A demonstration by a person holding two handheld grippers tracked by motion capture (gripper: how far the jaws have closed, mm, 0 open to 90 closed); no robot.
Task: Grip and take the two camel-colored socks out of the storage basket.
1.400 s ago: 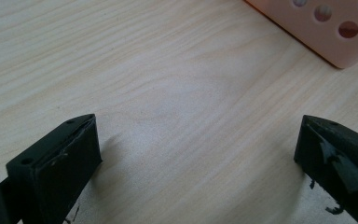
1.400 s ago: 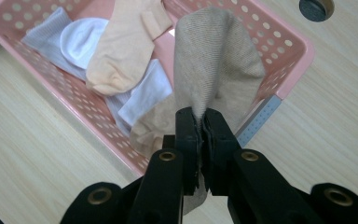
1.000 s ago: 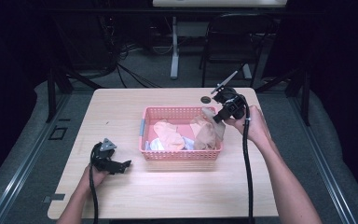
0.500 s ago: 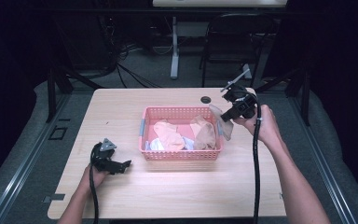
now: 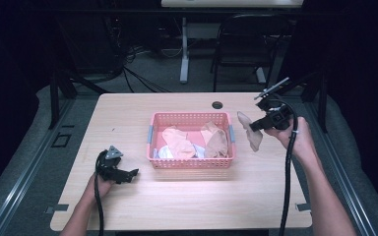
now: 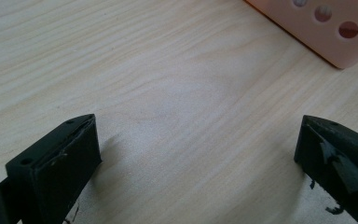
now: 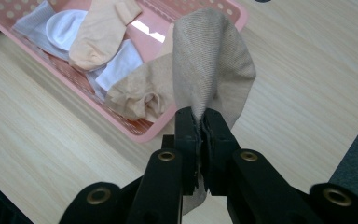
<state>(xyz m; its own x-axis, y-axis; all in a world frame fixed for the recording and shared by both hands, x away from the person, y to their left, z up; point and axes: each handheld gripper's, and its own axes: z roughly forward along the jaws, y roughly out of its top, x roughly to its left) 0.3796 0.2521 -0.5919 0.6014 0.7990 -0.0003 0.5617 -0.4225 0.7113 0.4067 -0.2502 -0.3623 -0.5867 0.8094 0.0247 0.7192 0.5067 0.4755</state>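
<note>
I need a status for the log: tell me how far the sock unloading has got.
Done: one beige sock is out of the pink basket, clamped in the right hand-held gripper and hanging over the table beside the basket. In hand: carrying that sock; no sock lies on the table yet. Left: a peach sock, a tan sock and white socks remain inside. The left hand-held gripper rests open.

1. The left gripper (image 5: 128, 173) rests low at the table's near left, held by the left hand (image 5: 101, 183), jaws spread wide apart.
2. The right gripper (image 5: 254, 126) is raised in the right hand (image 5: 298, 140), forearm stretched forward, jaws pinched together.
</note>
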